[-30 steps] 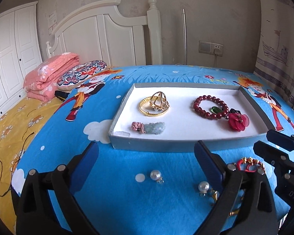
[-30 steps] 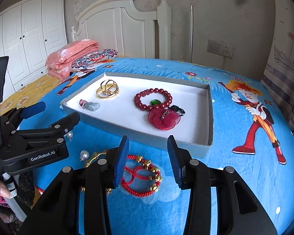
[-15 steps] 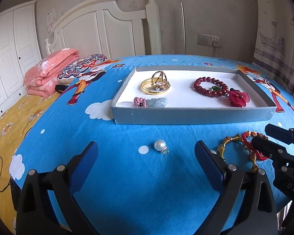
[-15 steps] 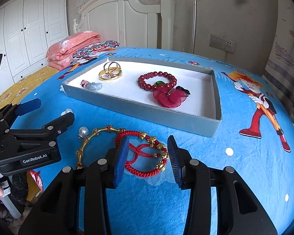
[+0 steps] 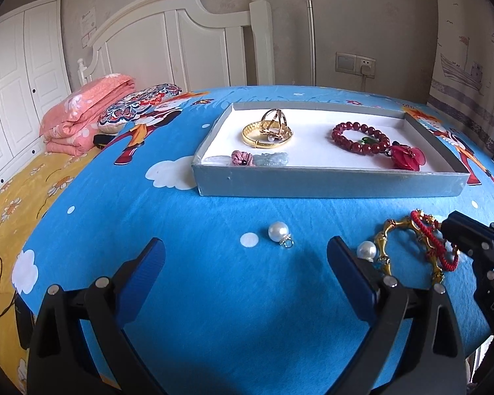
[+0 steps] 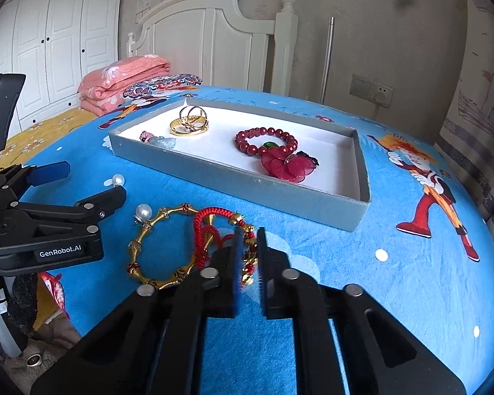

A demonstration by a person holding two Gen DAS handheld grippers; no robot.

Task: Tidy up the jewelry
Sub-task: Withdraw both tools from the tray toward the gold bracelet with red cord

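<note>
While the left gripper (image 5: 245, 265) hangs low over the blue cartoon-print bedspread (image 5: 214, 296) with its blue-padded fingers (image 5: 349, 275) spread wide and nothing between them, a loose white pearl pendant with a small metal ring (image 5: 279, 232) lies on the cloth just beyond its gap. To the right of that, a second white pearl (image 5: 366, 250) touches the left end of a gold bamboo-jointed bangle with dark red accents (image 6: 154, 247), which lies flat near the bed's near edge. Overlapping the bangle's right side is a red braided cord bracelet strung with gold beads (image 6: 210, 227); the right gripper (image 6: 248, 253) has its black fingers nearly together, clamped on the right side of this bracelet, where the gold beads show in the narrow gap between them.

Farther away sits a shallow grey cardboard tray with a white lining (image 5: 329, 182). Its left part holds a small pink knot beside a pale green carved stone charm (image 5: 270, 159) at the near wall, and behind them a stack of gold rings and a gold bangle (image 5: 268, 130). Its right part holds a dark red round-bead bracelet with one green bead (image 5: 360, 138), touching a translucent crimson fabric flower (image 5: 408, 159) on its near right.
</note>
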